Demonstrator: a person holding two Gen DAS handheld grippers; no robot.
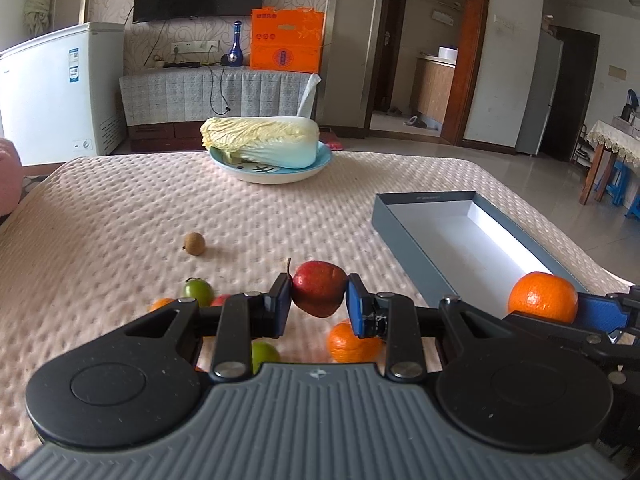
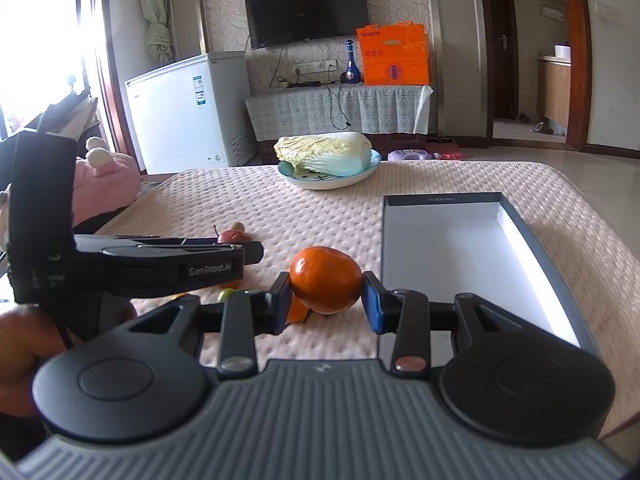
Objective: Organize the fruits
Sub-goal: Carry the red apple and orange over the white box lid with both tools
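Note:
My left gripper [image 1: 319, 304] is shut on a red apple [image 1: 319, 294] and holds it above the pink quilted table. My right gripper [image 2: 326, 300] is shut on an orange [image 2: 326, 285], which also shows in the left wrist view [image 1: 543, 297] by the near end of the box. The open grey box [image 1: 460, 240] with a white inside lies to the right [image 2: 472, 248]. Loose on the table below the left gripper are another orange [image 1: 352, 342], two green fruits [image 1: 198, 291] [image 1: 264, 354] and a small brown fruit [image 1: 194, 243].
A blue plate [image 1: 316, 166] with a napa cabbage [image 1: 260, 138] stands at the far middle of the table. The left gripper's body [image 2: 160, 268] shows at the left of the right wrist view. A pink plush toy [image 2: 108, 184] lies off the table's left edge.

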